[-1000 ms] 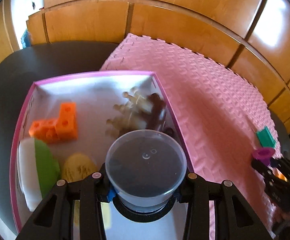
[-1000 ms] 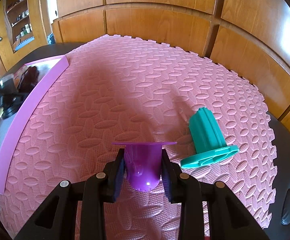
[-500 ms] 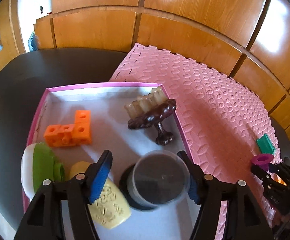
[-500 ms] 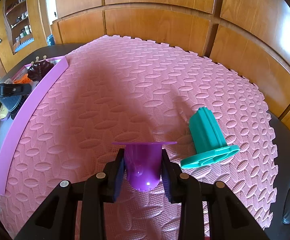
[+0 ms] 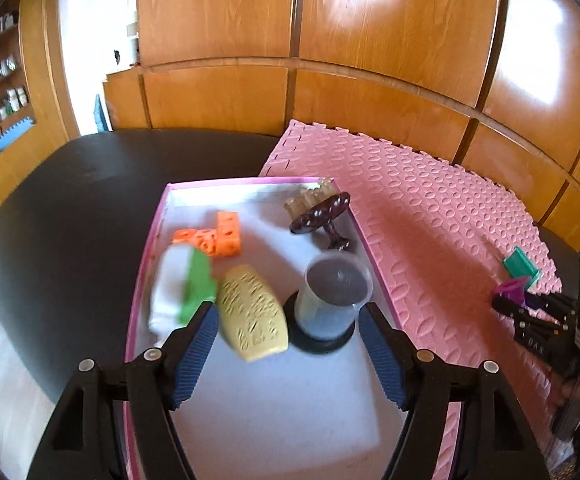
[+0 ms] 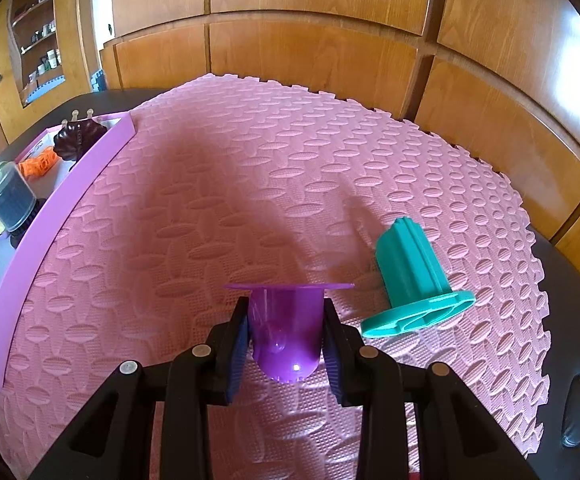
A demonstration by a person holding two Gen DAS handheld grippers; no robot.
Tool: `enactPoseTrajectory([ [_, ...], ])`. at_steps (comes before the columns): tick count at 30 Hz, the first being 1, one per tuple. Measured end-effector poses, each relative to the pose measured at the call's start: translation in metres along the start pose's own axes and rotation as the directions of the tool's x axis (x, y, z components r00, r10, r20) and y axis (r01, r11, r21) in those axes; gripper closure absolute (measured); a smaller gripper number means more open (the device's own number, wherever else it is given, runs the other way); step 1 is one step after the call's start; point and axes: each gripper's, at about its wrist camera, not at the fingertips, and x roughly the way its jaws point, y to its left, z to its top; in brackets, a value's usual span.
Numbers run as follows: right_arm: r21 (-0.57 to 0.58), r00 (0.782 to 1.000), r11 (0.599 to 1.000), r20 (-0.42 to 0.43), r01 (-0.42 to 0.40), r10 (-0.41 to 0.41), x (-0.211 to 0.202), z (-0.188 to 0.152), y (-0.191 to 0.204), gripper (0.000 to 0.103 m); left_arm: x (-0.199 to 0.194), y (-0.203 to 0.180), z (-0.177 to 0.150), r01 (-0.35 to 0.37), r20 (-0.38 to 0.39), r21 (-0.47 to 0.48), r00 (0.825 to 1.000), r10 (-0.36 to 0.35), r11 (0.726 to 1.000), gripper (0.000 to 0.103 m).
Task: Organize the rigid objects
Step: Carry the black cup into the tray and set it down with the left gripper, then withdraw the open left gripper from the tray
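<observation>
left gripper (image 5: 288,354) jaws opening, clear cup (image 5: 333,295) released upright in tray (image 5: 146,252), gripper withdrawn

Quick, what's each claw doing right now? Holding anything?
Left gripper: jaws opening, holding nothing; the clear cup stands free in the box.
Right gripper: closed on the purple cup.

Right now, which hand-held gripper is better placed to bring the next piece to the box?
Right. The right hand-held gripper is shut on the purple cup over the mat. The left is opening, empty, over the box.
</observation>
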Motion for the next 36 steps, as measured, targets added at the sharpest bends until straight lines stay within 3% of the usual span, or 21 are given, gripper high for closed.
enactPoseTrajectory([
  [11,0.016,1.000,1.000,0.021,0.015,-0.016,-0.002,-0.003,0.000,0.071,-0.022,-0.001,-0.022,-0.049,0.038,0.030,0.998,0.048,0.998,0.030],
  [36,0.025,1.000,1.000,0.026,0.007,-0.007,-0.002,-0.004,-0.001,0.071,-0.030,0.004,-0.030,-0.034,0.046,0.015,0.998,0.033,0.999,0.030],
])
